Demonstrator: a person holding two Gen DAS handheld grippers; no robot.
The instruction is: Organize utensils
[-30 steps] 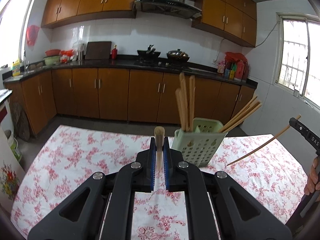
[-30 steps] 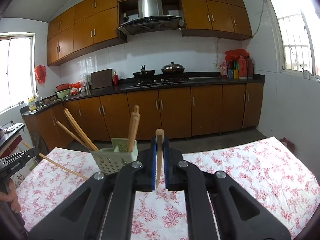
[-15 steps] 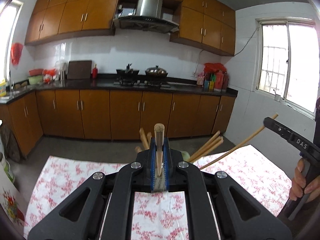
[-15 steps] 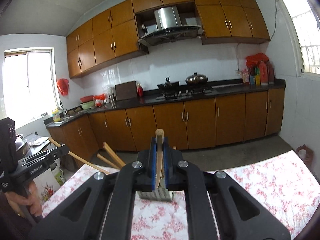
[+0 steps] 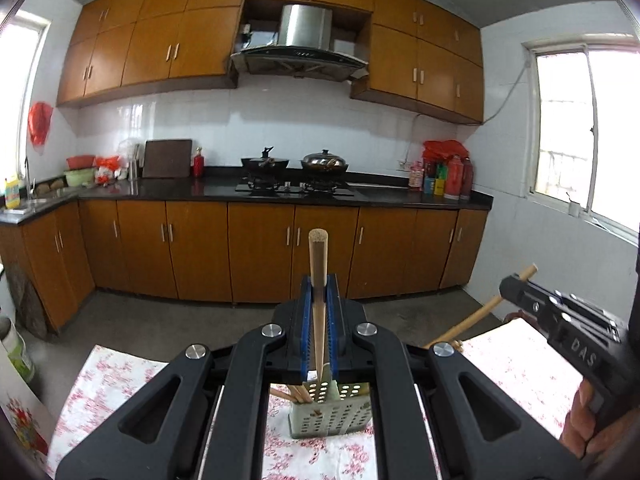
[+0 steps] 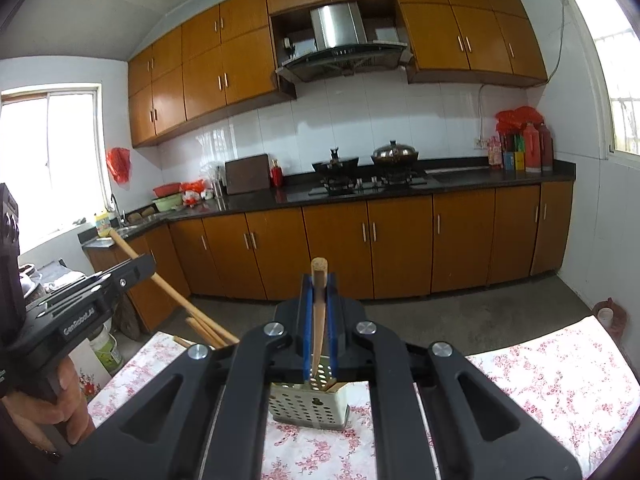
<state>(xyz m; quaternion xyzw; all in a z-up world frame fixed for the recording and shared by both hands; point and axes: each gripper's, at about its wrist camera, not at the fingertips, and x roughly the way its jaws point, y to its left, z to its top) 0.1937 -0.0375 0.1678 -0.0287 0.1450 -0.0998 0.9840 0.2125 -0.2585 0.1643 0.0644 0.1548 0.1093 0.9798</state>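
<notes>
A pale green perforated utensil holder (image 5: 330, 414) stands on the floral tablecloth (image 5: 116, 376), with several wooden chopsticks (image 5: 294, 394) in it; it also shows in the right wrist view (image 6: 308, 404). My left gripper (image 5: 319, 320) is shut on a wooden chopstick (image 5: 319, 280), held upright, its lower tip over the holder's mouth. My right gripper (image 6: 319, 320) is shut on another wooden chopstick (image 6: 319, 308), its tip also over the holder. Each gripper shows in the other's view: the right one (image 5: 560, 328), the left one (image 6: 80, 300).
The table's far edge (image 6: 520, 348) drops to a grey floor. Brown kitchen cabinets (image 5: 260, 256) and a black counter with a stove and pots (image 5: 296, 184) line the far wall. A white bucket (image 6: 105, 350) stands on the floor at left.
Both grippers have risen and closed in over the holder, tilting the chopsticks more upright. The holder now sits low between the fingers in both views.
</notes>
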